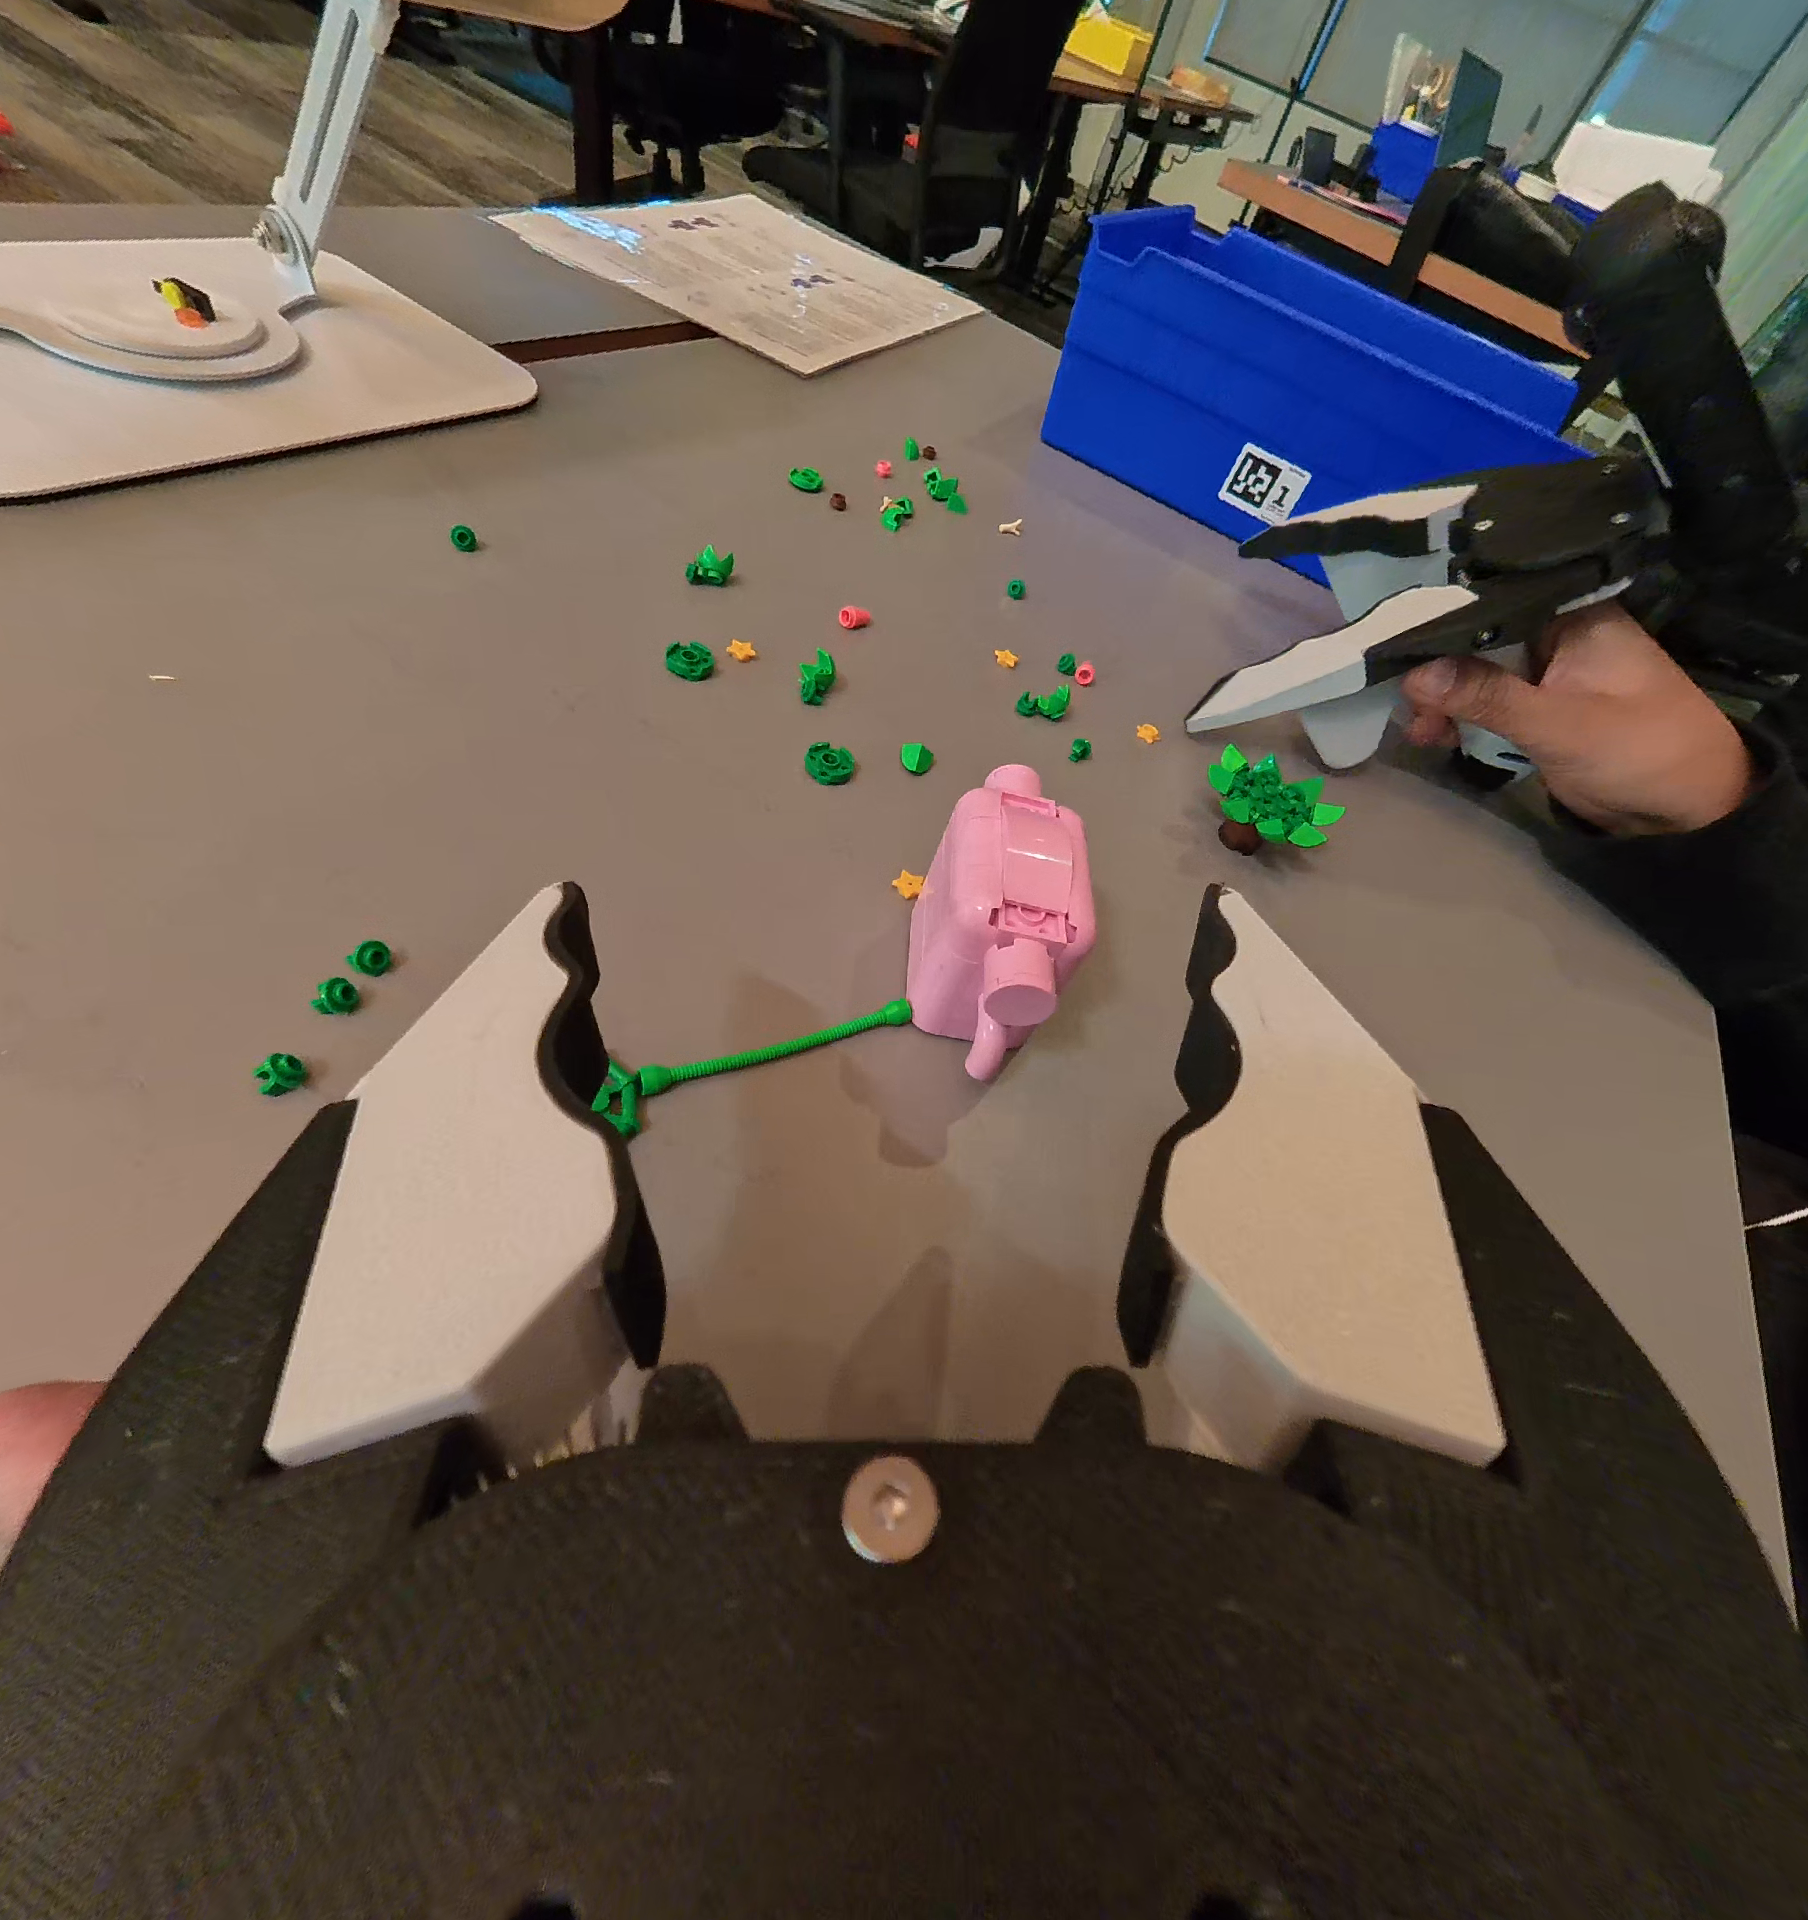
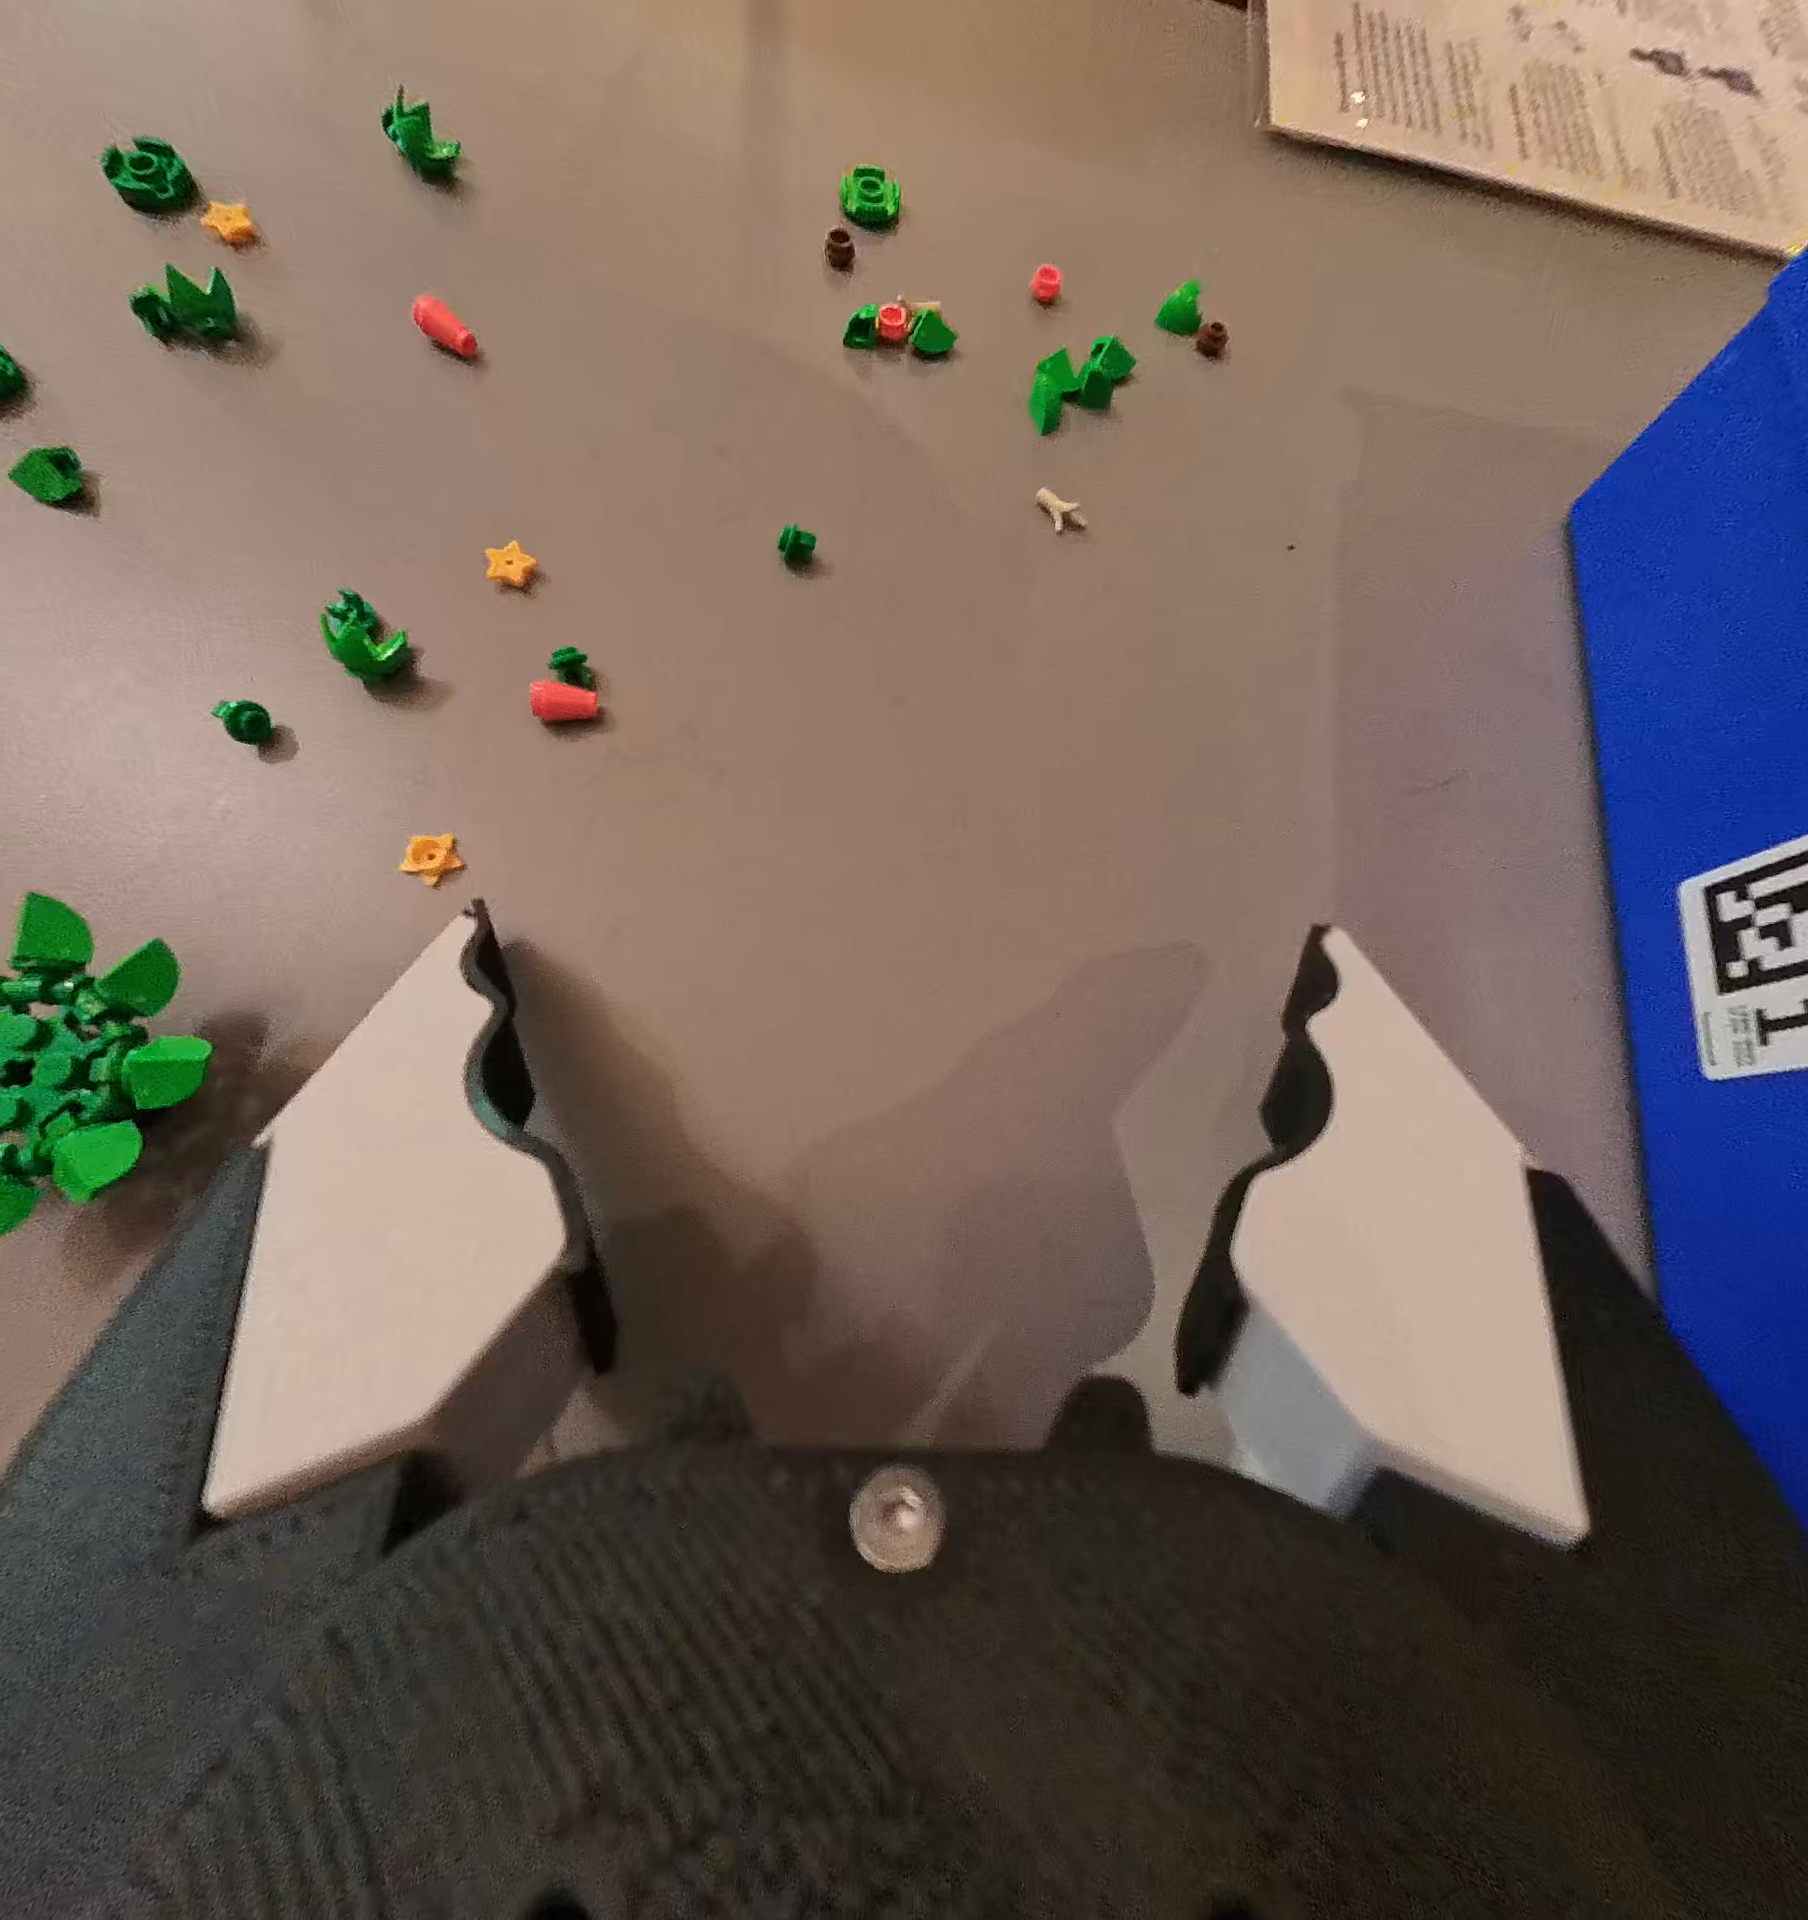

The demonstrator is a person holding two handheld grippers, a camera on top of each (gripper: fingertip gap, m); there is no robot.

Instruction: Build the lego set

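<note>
A pink lego watering can (image 1: 1004, 914) lies on the grey table (image 1: 256, 779), with a green ribbed stem (image 1: 765, 1051) reaching from its side toward my left finger. My left gripper (image 1: 889, 894) is open and empty just in front of the can. A green leafy cluster on a brown base (image 1: 1269, 800) sits to the right; it also shows in the right wrist view (image 2: 38, 1081). My right gripper (image 2: 895, 914) is open and empty over bare table, and in the left wrist view (image 1: 1217, 634) it hovers beside the leafy cluster. Small green, red and orange pieces (image 2: 510, 566) lie scattered.
A blue bin (image 1: 1284, 374) with a black-and-white tag stands at the right, close to my right gripper (image 2: 1731, 727). A printed sheet (image 1: 734, 275) lies at the back. A white stand base (image 1: 152, 364) sits at the back left. A hand (image 1: 1606, 717) holds the right gripper.
</note>
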